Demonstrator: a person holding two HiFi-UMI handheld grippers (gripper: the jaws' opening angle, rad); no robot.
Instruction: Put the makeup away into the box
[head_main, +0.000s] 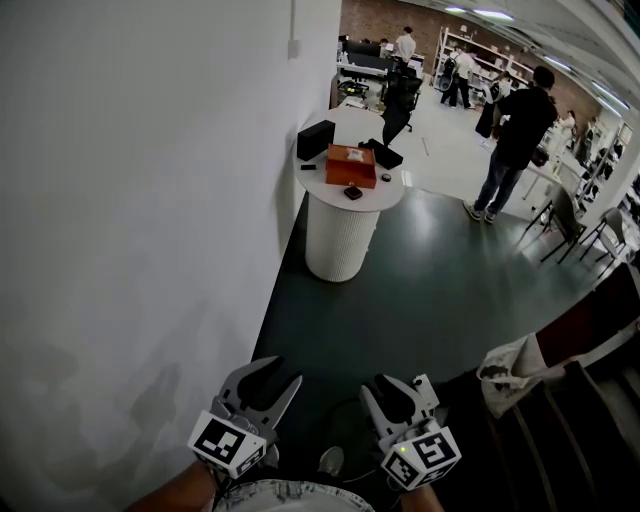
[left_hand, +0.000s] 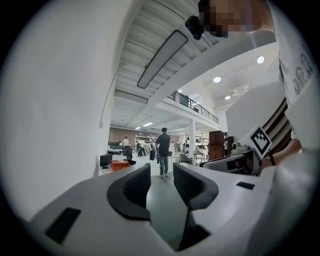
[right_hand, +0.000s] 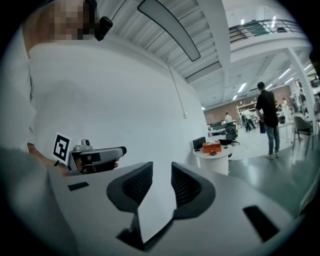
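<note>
- A round white table stands against the white wall, and I place everything else from it.
- An orange box sits on top of the table, near the middle, with its lid down.
- A small dark case lies on the table just in front of the orange box, towards the edge nearest the grippers. It is too small to tell whether it touches the box.
- A second small dark piece lies on the table just beside the box, on the side away from the wall.
- A black box stands on the table behind the orange one, close to the wall.
- The left gripper is held well apart from the table, across a stretch of dark floor, on the side nearer the wall. Its claw is released: the ribbed pads stand apart, and only floor shows between them.
- The right gripper is held just beside the left one, equally far from the table. It is released too, with a narrower gap than the left, and nothing is caught in it.
- Both grippers point roughly towards the table, and each has a marker cube at its rear.
- A person in dark clothes stands beyond the table on the open floor, back turned to it.
</note>
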